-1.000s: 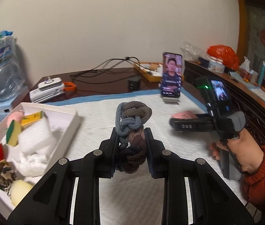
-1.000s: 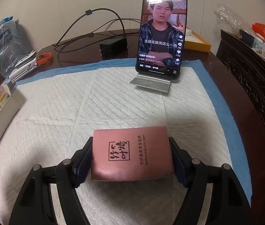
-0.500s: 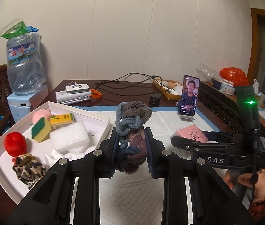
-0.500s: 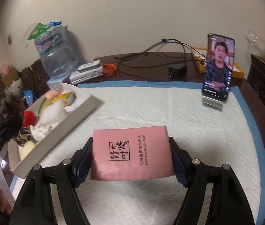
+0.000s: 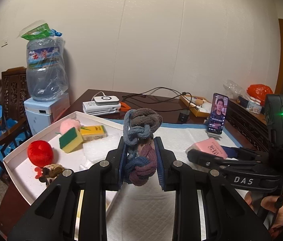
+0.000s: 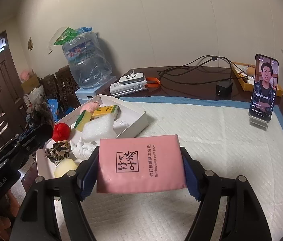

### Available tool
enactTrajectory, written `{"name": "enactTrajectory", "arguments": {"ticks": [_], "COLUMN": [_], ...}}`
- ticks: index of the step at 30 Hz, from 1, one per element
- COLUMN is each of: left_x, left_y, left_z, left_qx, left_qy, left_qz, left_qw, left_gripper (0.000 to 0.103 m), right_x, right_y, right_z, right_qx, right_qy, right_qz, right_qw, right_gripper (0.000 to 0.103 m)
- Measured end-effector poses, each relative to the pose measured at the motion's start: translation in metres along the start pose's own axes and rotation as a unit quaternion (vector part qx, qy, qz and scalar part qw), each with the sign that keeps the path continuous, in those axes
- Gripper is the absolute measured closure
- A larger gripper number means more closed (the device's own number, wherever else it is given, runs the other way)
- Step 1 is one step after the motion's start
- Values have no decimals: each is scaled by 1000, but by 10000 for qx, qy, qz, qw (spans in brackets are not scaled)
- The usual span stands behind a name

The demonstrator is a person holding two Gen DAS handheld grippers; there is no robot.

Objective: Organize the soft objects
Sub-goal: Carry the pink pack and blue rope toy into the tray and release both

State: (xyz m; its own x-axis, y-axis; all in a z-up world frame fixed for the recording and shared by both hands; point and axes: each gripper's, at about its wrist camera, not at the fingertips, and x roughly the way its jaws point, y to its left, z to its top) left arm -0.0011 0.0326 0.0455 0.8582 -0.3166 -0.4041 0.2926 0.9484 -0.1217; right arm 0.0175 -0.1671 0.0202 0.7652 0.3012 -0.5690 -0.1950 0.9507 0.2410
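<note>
My left gripper (image 5: 140, 146) is shut on a knotted bundle of blue, brown and maroon fabric loops (image 5: 141, 128), held upright above the pad beside the white tray (image 5: 93, 116). To its right, my right gripper (image 5: 205, 152) is shut on a pink tissue pack (image 5: 209, 146). In the right wrist view the pink tissue pack (image 6: 139, 162) lies flat between the pads of my right gripper (image 6: 140, 166), just right of the tray (image 6: 139, 125). The tray holds a red ball (image 5: 40, 153), a green-yellow sponge (image 5: 70, 139), a yellow box (image 5: 93, 133), white foam (image 6: 98, 129) and a leopard scrunchie (image 6: 58, 152).
A white quilted pad (image 6: 211, 140) with a blue border covers the dark table. A phone on a stand (image 6: 263, 88) is at the far right. Cables, a black charger (image 6: 223, 88) and white devices (image 5: 103, 105) lie at the back. A water bottle (image 5: 45, 74) stands left of the table.
Both grippers rose and swung left, still holding their loads. The tray came into the right wrist view and the phone slid to its right edge.
</note>
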Motion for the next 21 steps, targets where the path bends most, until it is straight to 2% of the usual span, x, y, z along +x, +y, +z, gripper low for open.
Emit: {"name": "enactTrajectory", "arguments": {"ticks": [13, 21], "left_x": [-11, -27], "left_y": [30, 75], "left_z": [2, 7], "left_qx": [-232, -517], "left_qy": [-125, -317], "left_qz": [312, 914], "left_qw": [9992, 9940], "left_gripper": [77, 77], "right_x": [-3, 0], "right_y": [12, 19], "right_z": [2, 5], "right_qx": [-95, -119], "right_qy": [-54, -100], "right_qz": [143, 225], "right_qw": [9998, 9996], "right_gripper": [29, 29]}}
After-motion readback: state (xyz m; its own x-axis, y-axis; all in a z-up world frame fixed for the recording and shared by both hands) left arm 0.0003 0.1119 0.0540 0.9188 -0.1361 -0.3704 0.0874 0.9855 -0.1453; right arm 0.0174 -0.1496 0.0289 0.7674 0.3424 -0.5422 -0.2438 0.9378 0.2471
